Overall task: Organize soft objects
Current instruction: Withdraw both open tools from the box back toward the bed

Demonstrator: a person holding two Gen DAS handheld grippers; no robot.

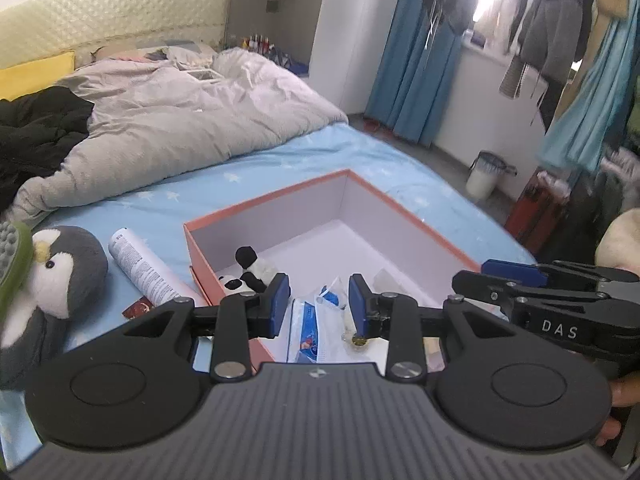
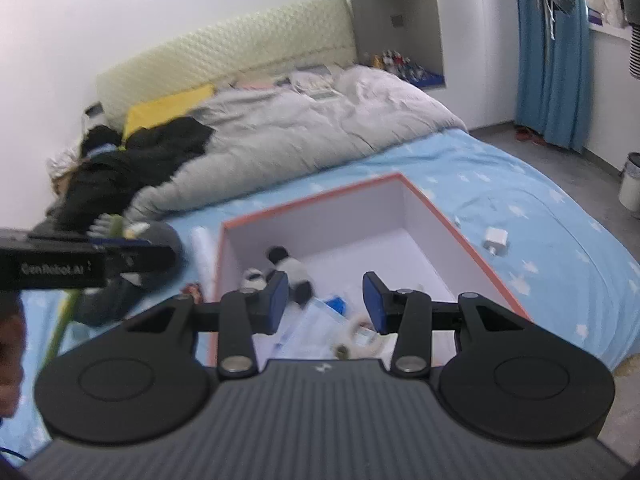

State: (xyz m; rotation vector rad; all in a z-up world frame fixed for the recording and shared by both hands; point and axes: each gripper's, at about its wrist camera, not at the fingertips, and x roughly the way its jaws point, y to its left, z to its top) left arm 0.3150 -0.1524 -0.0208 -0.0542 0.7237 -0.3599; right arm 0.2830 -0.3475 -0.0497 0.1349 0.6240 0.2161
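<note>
Both your left gripper [image 1: 319, 303] and right gripper [image 2: 325, 302] hang open and empty above the orange box's [image 1: 420, 216] near edge; panda plush [image 1: 250, 270] lies inside, on the blue bedsheet [image 1: 400, 156]

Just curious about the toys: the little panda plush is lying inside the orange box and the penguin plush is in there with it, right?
Not quite. The panda plush does lie inside the orange box, but the penguin plush sits outside it on the blue sheet, left of the box. The left wrist view shows this.
</note>
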